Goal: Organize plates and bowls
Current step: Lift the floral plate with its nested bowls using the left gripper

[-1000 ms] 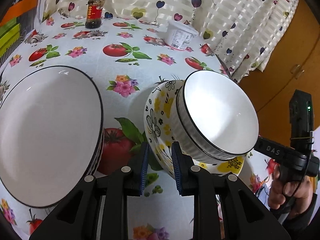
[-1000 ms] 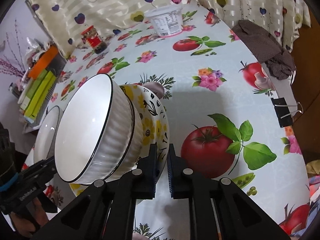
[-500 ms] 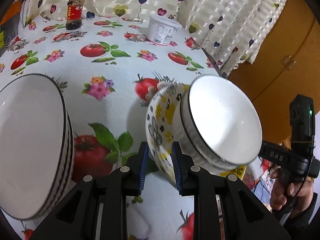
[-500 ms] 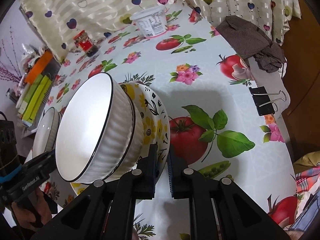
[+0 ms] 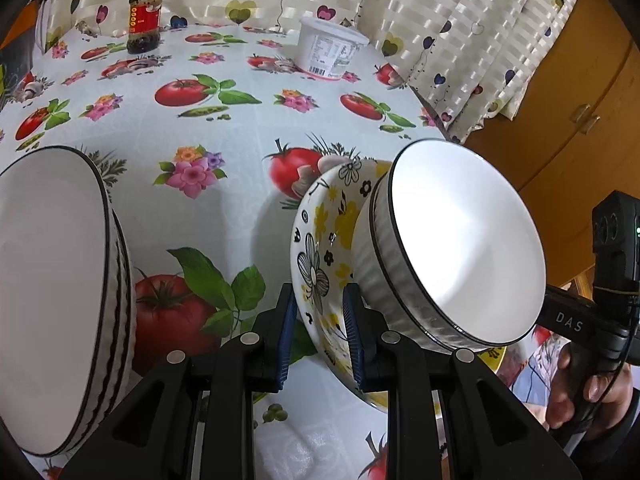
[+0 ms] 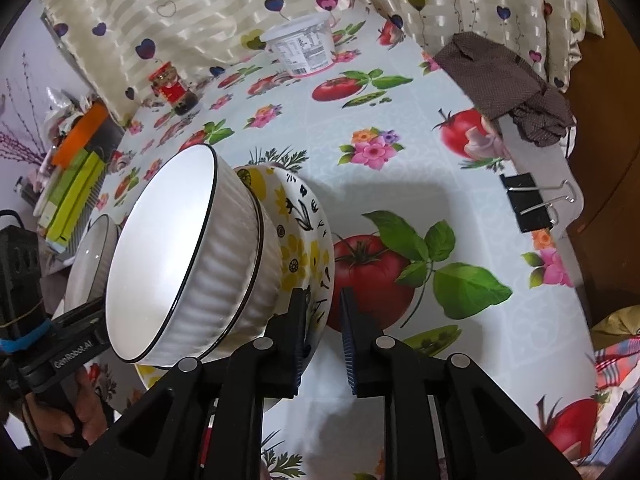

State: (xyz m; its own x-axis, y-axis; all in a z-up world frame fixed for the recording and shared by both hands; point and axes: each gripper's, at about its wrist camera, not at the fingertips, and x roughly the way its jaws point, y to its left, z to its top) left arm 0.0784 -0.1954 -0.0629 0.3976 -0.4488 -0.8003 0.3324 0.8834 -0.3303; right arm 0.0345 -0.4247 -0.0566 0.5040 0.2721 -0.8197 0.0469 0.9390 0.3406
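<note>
Bench (image 5: 224, 216): covered with a cloth printed in tomatoes and flowers, filling most of both views.

Stack of white dishes (image 5: 52, 292): black-rimmed, at the left edge of the left wrist view, well apart from the other bowls.

White ribbed bowl (image 5: 468, 248): black rim, nested inside the floral bowl (image 5: 320, 240), right of centre in the left wrist view and left of centre in the right wrist view. Both look steeply tilted, openings turned sideways; cannot tell whether the pair touches the bench.

Left gripper (image 5: 319, 332): bottom centre of its view, jaws narrow and clamped on the floral bowl's wall, one pad outside, one inside.

Right gripper (image 6: 322, 328): bottom centre of its view, jaws just been opening, now slightly apart; floral bowl's rim between them, against the left pad and clear of the right pad.

Brown cloth (image 6: 508, 88): crumpled at the bench edge, upper right.

White tub (image 5: 330, 54): upright at the far side, top centre, near the curtain.

Red-labelled jar (image 5: 145, 18): upright, upper left.

Black binder clip (image 6: 528, 202): on the bench edge, right side.
</note>
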